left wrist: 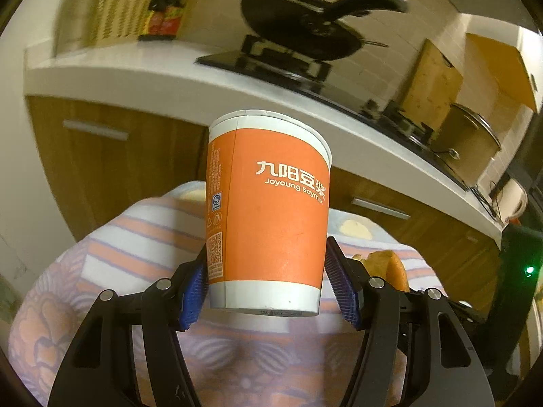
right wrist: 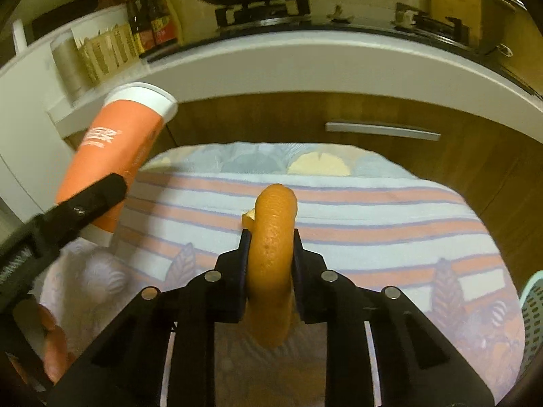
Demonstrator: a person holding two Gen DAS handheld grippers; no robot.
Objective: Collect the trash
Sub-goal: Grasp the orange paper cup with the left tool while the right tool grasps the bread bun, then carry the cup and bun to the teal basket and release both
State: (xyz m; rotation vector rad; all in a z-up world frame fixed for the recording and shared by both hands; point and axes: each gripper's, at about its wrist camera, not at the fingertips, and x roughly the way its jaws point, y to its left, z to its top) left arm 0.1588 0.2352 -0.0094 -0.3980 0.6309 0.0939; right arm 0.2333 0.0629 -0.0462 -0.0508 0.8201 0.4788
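The orange paper cup (left wrist: 268, 210) stands upright between the blue pads (left wrist: 195, 296) of the left gripper (left wrist: 269, 291), whose jaws are closed on its lower part, just above the white band at its base. The cup is held up over a cloth (left wrist: 112, 264) with orange and lilac stripes and leaf prints. White lettering and a printed code show on its side, and its white rim is at the top. In the right wrist view the same cup (right wrist: 115, 156) leans at the left, with one black finger of the left gripper lying across it.

The orange peel (right wrist: 273, 247), a curved strip, is pinched in the right gripper (right wrist: 271, 264); its jaws are closed tight on the strip's two sides, and one end arches up past the fingertips. It too is over the striped cloth (right wrist: 373, 210). In the left wrist view a bit of the peel (left wrist: 387, 264) shows just beside the right-hand pad.

Behind the cloth is a wooden cabinet (right wrist: 373, 156) under a white surface (right wrist: 305, 64). On that surface are a stove (left wrist: 271, 64) with a black wok (left wrist: 298, 30), a lidded pot (left wrist: 471, 142), some bottles (right wrist: 152, 23) and a woven basket (right wrist: 105, 51).
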